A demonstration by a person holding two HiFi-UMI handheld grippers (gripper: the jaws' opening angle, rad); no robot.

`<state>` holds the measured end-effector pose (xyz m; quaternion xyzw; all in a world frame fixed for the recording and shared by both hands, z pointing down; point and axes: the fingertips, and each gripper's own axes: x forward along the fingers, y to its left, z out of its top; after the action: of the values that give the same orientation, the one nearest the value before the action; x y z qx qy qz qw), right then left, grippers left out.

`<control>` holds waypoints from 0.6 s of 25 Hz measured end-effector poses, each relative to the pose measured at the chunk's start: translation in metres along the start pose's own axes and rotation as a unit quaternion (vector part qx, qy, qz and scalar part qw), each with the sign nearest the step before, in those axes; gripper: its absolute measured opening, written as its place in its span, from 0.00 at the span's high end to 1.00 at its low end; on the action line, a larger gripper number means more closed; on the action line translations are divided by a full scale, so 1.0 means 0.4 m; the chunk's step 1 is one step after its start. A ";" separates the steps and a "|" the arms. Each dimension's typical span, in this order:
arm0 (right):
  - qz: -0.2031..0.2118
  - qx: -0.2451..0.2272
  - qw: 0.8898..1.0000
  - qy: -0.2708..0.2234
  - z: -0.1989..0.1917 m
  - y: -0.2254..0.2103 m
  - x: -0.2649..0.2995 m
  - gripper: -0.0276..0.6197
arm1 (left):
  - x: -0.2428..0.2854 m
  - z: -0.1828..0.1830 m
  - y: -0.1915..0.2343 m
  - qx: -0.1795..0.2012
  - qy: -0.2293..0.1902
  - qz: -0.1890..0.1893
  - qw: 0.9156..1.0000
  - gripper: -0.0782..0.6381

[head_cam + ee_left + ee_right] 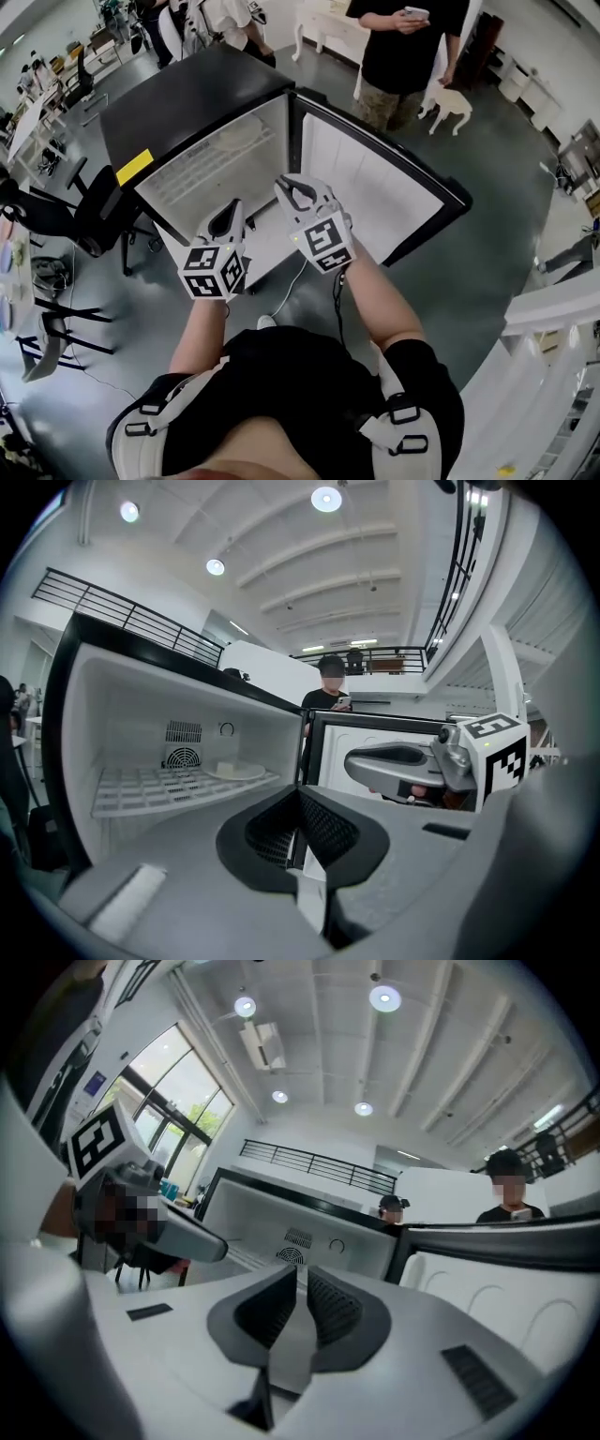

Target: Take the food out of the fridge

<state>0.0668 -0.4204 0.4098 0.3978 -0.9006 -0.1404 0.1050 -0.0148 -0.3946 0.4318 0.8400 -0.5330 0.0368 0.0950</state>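
Black fridge [187, 103], white inside, yellow label [134, 167]

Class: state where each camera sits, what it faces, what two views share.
Head view: head-mounted, looking down at open fridge; arms, left gripper, right gripper.
Left gripper view: on it, facing the fridge's plate; own shut jaws.
Right gripper view: on it, facing the fridge; own shut jaws.
Gripper views share the fridge's vent.

The left gripper [298, 797] has its jaws closed together, with nothing between them. Ahead is the open fridge [112, 700]. On its wire shelf [141, 789] stands a white plate [239, 773] carrying a pale piece of food [225, 767]. The right gripper [361, 761] is in front of the door [326, 757].
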 end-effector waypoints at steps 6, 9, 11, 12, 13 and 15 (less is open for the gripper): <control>0.054 -0.138 0.987 0.060 -0.051 0.016 0.140 0.81 | -0.012 0.010 0.071 -0.008 -0.009 0.020 1.000 0.89; 0.063 -0.240 0.963 0.106 -0.092 0.021 0.205 0.78 | -0.021 0.009 0.103 -0.011 -0.012 0.031 0.999 0.89; 0.071 -0.304 0.941 0.131 -0.121 0.024 0.248 0.75 | -0.028 0.008 0.122 -0.013 -0.013 0.038 0.999 0.89; 0.076 -0.328 0.931 0.143 -0.137 0.024 0.269 0.75 | -0.032 0.009 0.130 -0.013 -0.014 0.041 0.999 0.89; 0.080 -0.347 0.922 0.154 -0.152 0.022 0.290 0.74 | -0.036 0.009 0.138 -0.014 -0.015 0.044 0.999 0.89; 0.085 -0.380 0.904 0.177 -0.178 0.013 0.332 0.73 | -0.043 0.011 0.152 -0.015 -0.016 0.049 0.999 0.89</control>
<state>-0.0031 -0.5281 0.4888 0.2679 -0.7761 -0.3897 0.4171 -0.0774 -0.4054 0.4322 0.8116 -0.5757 0.0200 0.0974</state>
